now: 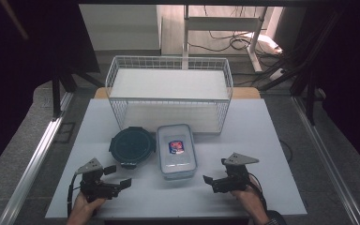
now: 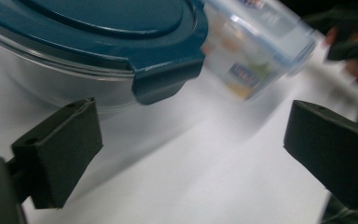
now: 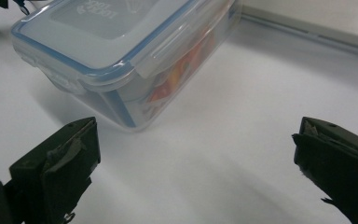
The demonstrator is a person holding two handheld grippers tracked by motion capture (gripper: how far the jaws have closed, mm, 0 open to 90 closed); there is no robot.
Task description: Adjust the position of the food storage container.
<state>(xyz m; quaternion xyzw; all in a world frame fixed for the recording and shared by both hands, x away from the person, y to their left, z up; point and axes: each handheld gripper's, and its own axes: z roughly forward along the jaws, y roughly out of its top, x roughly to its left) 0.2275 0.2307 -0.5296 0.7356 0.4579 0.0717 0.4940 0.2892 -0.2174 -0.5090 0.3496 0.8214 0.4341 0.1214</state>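
- High view — white table with a wire basket at its far side. In front of the basket, side by side and almost touching: a round container with a dark blue lid on the left, a clear rectangular box with a label on its lid on the right.
- Left gripper sits near the table's front edge, just short of the round container; jaws spread apart, nothing between them. Right gripper is on the near right of the rectangular box, jaws likewise apart and empty.
- Left gripper view — both black jaws stand wide over bare table. The round container is close ahead at upper left, its lid clasp pointing towards the camera; the clear box lies behind it, blurred.
- Right gripper view — jaws released, wide apart, bare table between. The clear box lies just ahead at upper left, lid latched, colourful contents visible through the wall.
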